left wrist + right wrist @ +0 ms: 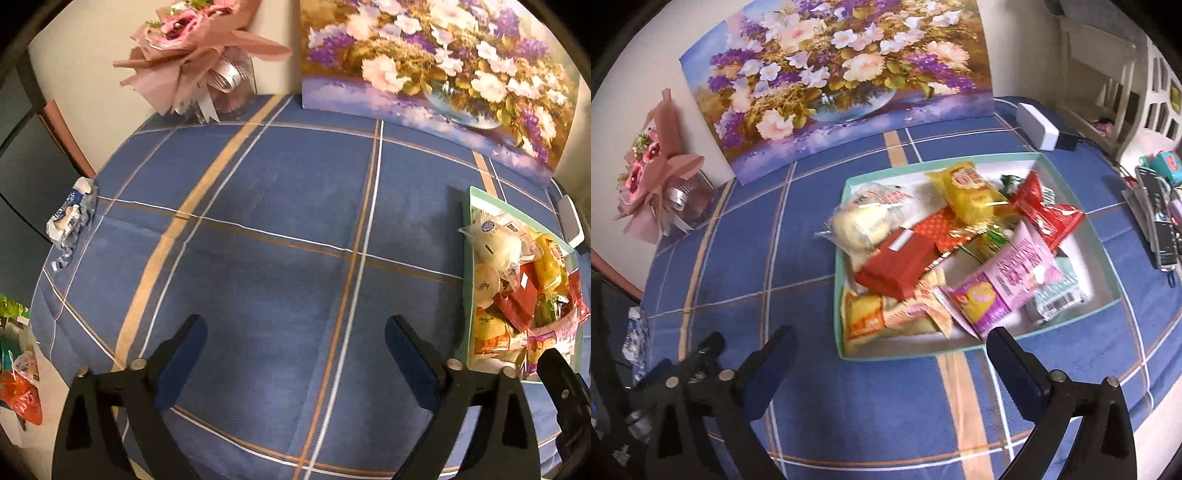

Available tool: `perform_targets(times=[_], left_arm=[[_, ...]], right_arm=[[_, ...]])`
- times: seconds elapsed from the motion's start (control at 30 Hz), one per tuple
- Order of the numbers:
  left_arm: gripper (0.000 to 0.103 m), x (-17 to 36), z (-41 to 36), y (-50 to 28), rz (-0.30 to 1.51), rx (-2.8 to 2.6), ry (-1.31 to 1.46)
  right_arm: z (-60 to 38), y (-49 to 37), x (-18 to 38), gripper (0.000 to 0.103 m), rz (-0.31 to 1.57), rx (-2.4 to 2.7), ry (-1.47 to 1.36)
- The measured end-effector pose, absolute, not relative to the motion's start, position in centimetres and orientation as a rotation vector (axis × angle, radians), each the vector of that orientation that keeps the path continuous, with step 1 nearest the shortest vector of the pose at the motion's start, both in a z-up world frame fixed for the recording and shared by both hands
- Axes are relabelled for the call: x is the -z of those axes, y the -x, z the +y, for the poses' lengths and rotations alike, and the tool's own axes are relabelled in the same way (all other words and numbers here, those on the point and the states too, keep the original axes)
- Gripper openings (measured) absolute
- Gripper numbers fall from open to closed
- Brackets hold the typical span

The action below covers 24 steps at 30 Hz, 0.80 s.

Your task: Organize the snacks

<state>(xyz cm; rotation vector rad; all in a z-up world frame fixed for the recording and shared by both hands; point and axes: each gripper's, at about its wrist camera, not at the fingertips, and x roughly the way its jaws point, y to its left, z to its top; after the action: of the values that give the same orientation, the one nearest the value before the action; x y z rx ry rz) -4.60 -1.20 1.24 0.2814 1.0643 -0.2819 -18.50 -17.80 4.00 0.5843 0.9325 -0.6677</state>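
Mint-green box [1100, 258] at the cloth's 3 o'clock side is shown heaped with snack packets [960, 251]. Left gripper [295, 354] and right gripper [892, 363] are held agape, empty. Sorting begun or finished cannot be judged.

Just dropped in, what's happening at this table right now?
A person holds two claws over a table with a blue plaid cloth. Both the left claw and the right claw are open and hold nothing. The snack packets, such as the red packet and the yellow packet, lie piled in the teal-rimmed box. A crumpled blue-and-white wrapper lies near the table's left edge.
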Motion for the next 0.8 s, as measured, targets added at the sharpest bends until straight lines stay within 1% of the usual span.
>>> perform_targets(times=[0.1, 0.27, 0.8], left_arm=[[0.103, -1.2, -0.7, 4.7, 1.053, 0.292, -0.285], [0.103, -0.5, -0.3, 4.5, 1.088, 0.291, -0.293], [0.103, 0.1, -0.5, 4.8, 1.127, 0.31, -0.318]], right_arm=[[-17.4, 18.9, -3.9, 0.103, 0.933, 0.676, -0.553], [-17.0, 19.2, -3.1, 0.103, 0.964, 0.681, -0.526], [-17.2, 19.2, -2.5, 0.103, 0.976, 0.692, -0.513]])
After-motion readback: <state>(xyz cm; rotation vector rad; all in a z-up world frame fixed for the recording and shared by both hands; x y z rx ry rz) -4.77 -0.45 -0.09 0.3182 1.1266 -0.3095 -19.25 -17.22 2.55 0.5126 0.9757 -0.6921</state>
